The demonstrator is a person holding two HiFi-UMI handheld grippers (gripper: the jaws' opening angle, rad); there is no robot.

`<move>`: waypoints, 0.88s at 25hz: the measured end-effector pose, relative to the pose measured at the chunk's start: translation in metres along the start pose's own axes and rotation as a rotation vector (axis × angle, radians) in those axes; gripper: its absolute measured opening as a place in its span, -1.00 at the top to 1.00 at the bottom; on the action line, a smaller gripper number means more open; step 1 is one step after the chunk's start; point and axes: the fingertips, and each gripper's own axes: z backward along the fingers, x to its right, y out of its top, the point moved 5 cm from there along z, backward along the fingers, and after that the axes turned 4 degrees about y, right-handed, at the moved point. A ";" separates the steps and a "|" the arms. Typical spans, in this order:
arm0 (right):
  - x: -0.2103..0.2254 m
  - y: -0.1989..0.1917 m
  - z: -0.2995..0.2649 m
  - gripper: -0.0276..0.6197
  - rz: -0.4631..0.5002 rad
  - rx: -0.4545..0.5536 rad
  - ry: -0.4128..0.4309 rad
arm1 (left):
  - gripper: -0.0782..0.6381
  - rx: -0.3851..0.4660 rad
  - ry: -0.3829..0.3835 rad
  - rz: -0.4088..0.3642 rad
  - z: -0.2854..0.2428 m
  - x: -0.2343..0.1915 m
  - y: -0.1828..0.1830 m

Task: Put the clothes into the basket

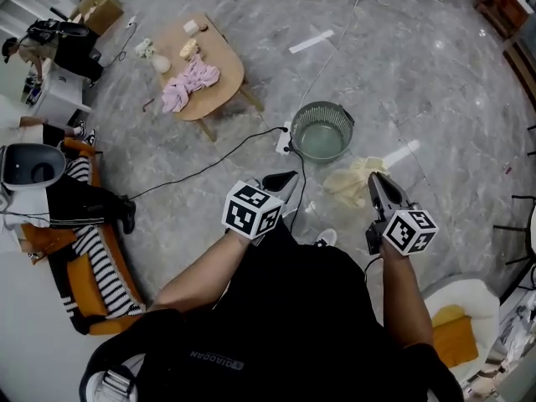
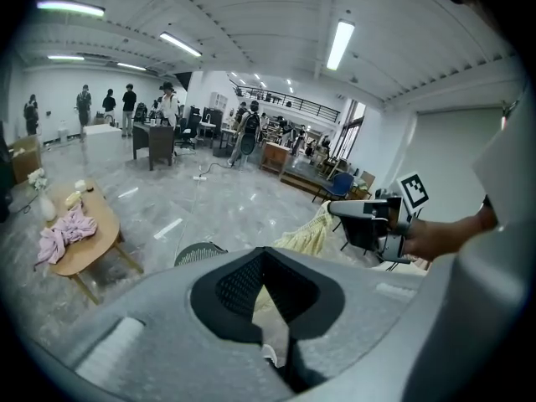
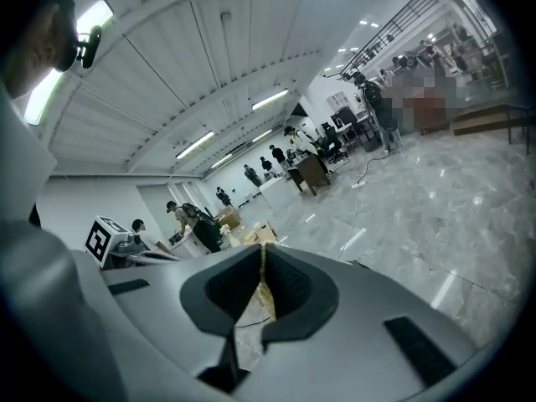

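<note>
The right gripper (image 1: 374,179) has its dark ribbed pads pressed together on a pale yellow garment (image 1: 352,182) of soft, crumpled fabric. Its own view shows only a thin yellow edge pinched in the seam between the jaws. The head view shows the rest bunched and hanging just beside the tips, on their left. The left gripper (image 1: 289,176) has its jaws closed to a point with nothing in them, and the yellow cloth is off to their right, apart. Ahead of both sets of tips, and roughly between them, stands the basket (image 1: 345,122), round and open-topped, of fine dark mesh, on a glossy grey marble floor (image 1: 419,74). Only the head and left gripper views show the pink clothes (image 1: 191,82), a rumpled heap on a rounded wooden table (image 1: 222,57) well ahead and left of the left jaws.
</note>
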 end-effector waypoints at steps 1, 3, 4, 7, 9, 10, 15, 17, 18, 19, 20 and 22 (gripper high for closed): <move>-0.001 -0.001 -0.006 0.82 0.001 -0.004 0.001 | 0.78 -0.004 -0.002 0.003 -0.001 -0.005 -0.001; -0.005 -0.003 -0.020 0.82 0.005 -0.010 0.002 | 0.78 -0.017 -0.014 0.005 -0.003 -0.017 -0.004; -0.007 -0.003 -0.026 0.82 0.006 -0.011 0.000 | 0.78 -0.025 -0.023 0.003 -0.005 -0.023 -0.005; -0.010 0.000 -0.047 0.82 -0.012 -0.003 -0.024 | 0.78 -0.052 -0.048 -0.015 -0.012 -0.044 -0.001; -0.012 0.001 -0.062 0.82 -0.037 0.002 -0.049 | 0.78 -0.071 -0.061 -0.035 -0.017 -0.063 0.003; -0.012 0.000 -0.070 0.82 -0.046 0.000 -0.060 | 0.78 -0.078 -0.065 -0.042 -0.020 -0.073 0.005; -0.005 0.004 -0.118 0.82 -0.071 -0.006 -0.122 | 0.78 -0.106 -0.084 -0.043 -0.046 -0.127 0.012; -0.002 0.007 -0.136 0.82 -0.085 -0.003 -0.148 | 0.78 -0.122 -0.097 -0.039 -0.055 -0.144 0.012; -0.001 0.010 -0.144 0.82 -0.086 0.001 -0.159 | 0.78 -0.129 -0.104 -0.037 -0.058 -0.152 0.012; 0.001 0.013 -0.153 0.82 -0.082 0.006 -0.168 | 0.78 -0.134 -0.110 -0.036 -0.062 -0.160 0.012; 0.003 0.018 -0.163 0.82 -0.076 0.011 -0.175 | 0.78 -0.138 -0.115 -0.035 -0.065 -0.168 0.012; 0.009 0.027 -0.182 0.82 -0.063 0.021 -0.188 | 0.78 -0.147 -0.125 -0.035 -0.072 -0.182 0.013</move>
